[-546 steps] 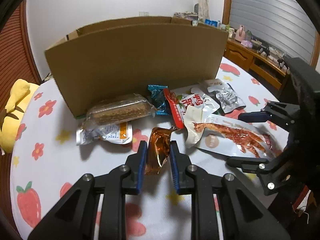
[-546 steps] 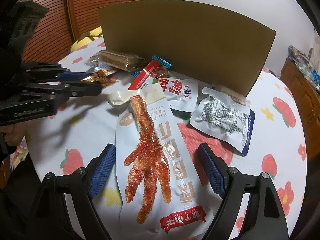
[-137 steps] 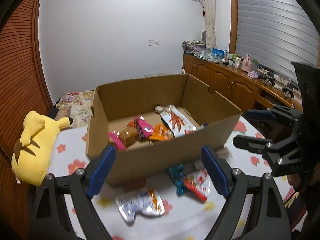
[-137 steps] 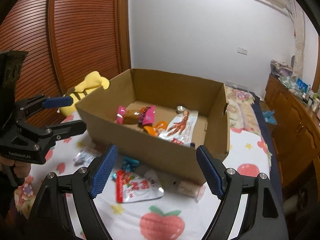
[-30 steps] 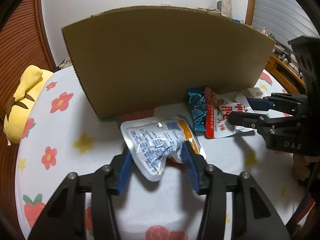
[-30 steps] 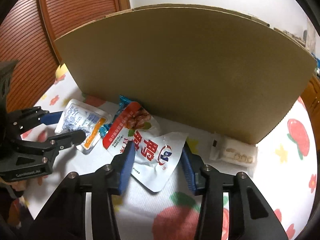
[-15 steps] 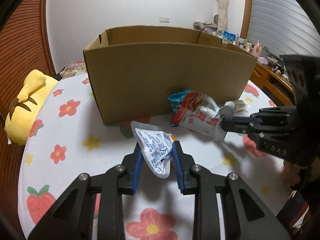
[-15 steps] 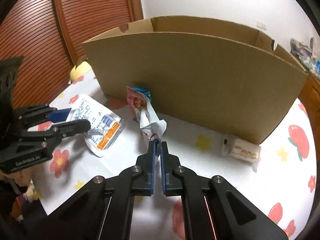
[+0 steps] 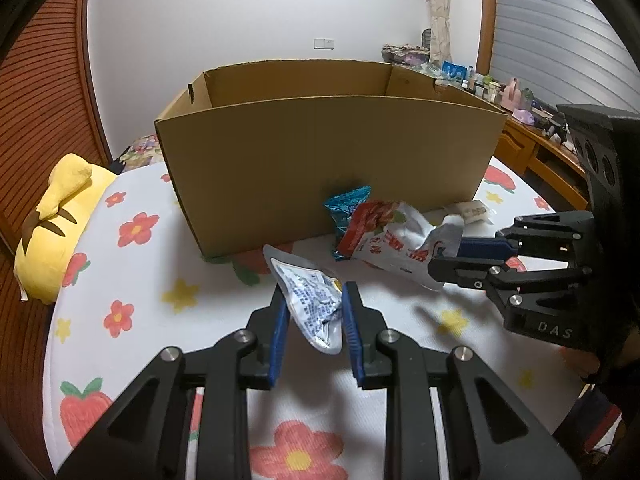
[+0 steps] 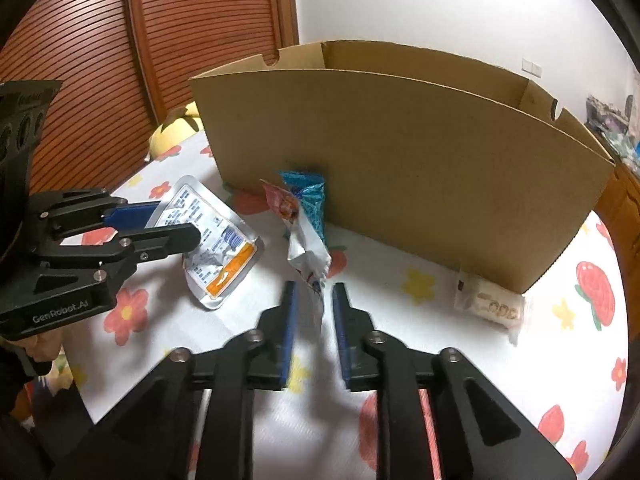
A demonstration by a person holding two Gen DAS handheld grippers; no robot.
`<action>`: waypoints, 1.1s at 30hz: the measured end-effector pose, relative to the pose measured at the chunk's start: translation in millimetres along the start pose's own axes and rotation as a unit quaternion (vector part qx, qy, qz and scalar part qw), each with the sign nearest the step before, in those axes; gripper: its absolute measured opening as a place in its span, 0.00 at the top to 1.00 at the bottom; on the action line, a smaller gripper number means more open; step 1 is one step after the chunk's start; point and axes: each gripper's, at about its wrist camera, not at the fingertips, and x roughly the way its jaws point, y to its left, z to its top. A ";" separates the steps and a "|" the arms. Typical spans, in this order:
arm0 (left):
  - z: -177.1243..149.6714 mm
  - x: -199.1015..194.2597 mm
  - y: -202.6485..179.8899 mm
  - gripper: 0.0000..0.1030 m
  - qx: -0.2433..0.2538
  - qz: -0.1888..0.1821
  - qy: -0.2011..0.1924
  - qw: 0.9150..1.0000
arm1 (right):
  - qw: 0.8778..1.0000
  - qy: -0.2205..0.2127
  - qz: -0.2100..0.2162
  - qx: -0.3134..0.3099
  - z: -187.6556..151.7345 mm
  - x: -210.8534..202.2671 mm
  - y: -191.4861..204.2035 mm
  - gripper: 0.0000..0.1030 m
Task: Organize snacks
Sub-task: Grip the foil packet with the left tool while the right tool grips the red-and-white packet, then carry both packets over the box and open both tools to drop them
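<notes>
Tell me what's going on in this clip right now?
A person with two handheld grippers is clearing snacks into the cardboard box. The left gripper pinches a silver pouch; the right gripper has a red-and-white packet between its parted fingers. A blue wrapper and a pale packet lie by the box.

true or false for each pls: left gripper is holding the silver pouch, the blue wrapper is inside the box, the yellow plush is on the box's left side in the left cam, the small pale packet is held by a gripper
1. The left hand-held gripper grips the silver pouch. True.
2. The blue wrapper lies inside the cardboard box. False: it sits outside, against the box's front wall.
3. The yellow plush is to the left of the box in the left wrist view. True.
4. The small pale packet is held by a hand-held gripper. False: it lies on the tablecloth by the box's corner, untouched.
</notes>
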 end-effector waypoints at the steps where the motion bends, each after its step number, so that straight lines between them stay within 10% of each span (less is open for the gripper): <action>1: 0.2 0.2 -0.2 0.77 0.001 0.000 0.000 1.000 | 1.000 0.000 0.000 -0.002 1.4 1.8 0.5 0.77; 33: -0.5 -11.9 -6.0 0.83 -0.006 -0.032 -0.019 0.999 | 0.999 -0.025 0.019 -0.017 4.3 -11.7 6.6 0.91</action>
